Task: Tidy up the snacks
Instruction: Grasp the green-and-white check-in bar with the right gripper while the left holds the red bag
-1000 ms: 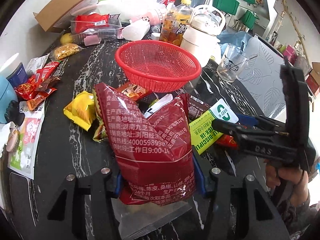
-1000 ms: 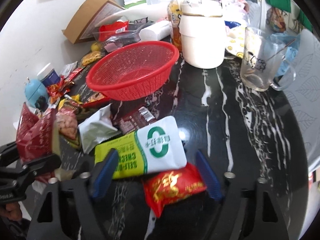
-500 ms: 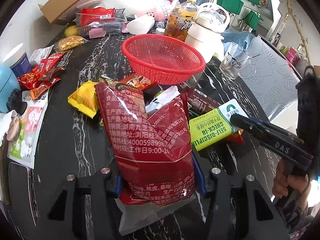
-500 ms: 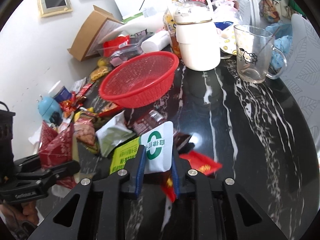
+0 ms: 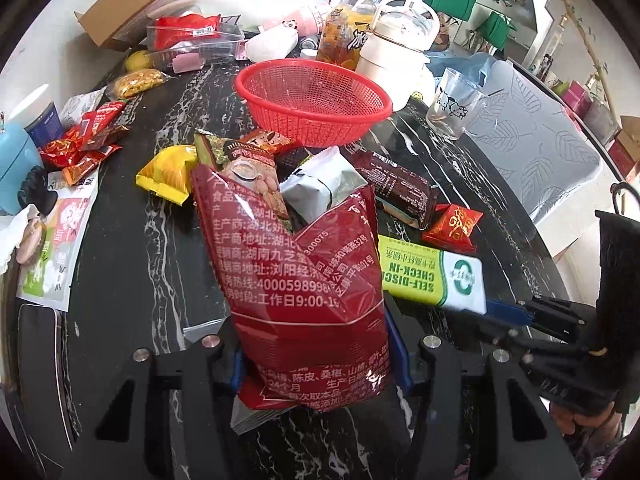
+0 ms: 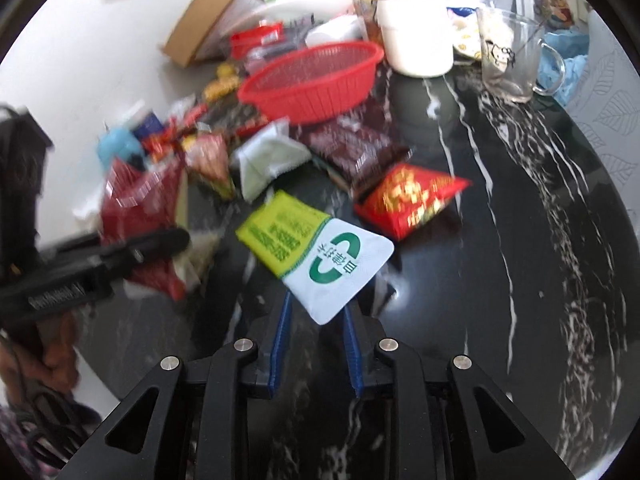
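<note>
Green-white packet [image 6: 316, 254] now lifted; basket [image 5: 312, 98] empty.

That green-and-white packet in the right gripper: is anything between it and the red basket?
Yes. Between the packet and the basket lie a brown wrapper, a silver pouch and a small red sachet.

Your right gripper [image 6: 316, 316] pinches the white end of the green-and-white packet [image 6: 316, 258], raised above the black marble table [image 6: 520, 240]. Red packet [image 6: 408, 200] just beyond. Red basket [image 6: 312, 80] farther back. View blurred.
</note>
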Motion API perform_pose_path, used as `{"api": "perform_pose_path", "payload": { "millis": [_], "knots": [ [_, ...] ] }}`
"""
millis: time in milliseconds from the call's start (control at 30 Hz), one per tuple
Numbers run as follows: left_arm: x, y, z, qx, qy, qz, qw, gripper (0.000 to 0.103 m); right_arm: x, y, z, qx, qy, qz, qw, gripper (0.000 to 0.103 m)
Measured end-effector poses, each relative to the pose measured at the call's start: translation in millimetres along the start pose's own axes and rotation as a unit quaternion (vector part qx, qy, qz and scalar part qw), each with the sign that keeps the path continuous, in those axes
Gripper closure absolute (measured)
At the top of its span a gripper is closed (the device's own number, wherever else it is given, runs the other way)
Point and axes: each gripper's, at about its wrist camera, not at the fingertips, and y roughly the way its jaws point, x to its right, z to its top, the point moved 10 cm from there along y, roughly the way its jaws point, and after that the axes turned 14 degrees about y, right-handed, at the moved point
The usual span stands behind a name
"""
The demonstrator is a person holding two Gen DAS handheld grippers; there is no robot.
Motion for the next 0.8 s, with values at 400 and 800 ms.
{"api": "perform_pose_path", "payload": {
  "millis": [400, 800],
  "knots": [
    [0, 2, 1, -0.006, -0.002, -0.003, 1.0, 0.05, 2, 4, 27, 0.015, -0.109, -0.042, 0.993, 0.031],
    [-14, 0, 2, -0.001, -0.021, 0.019, 0.9996, 0.05, -18, 55, 31, -0.057, -0.228, -0.018, 0.972, 0.03]
  ]
}}
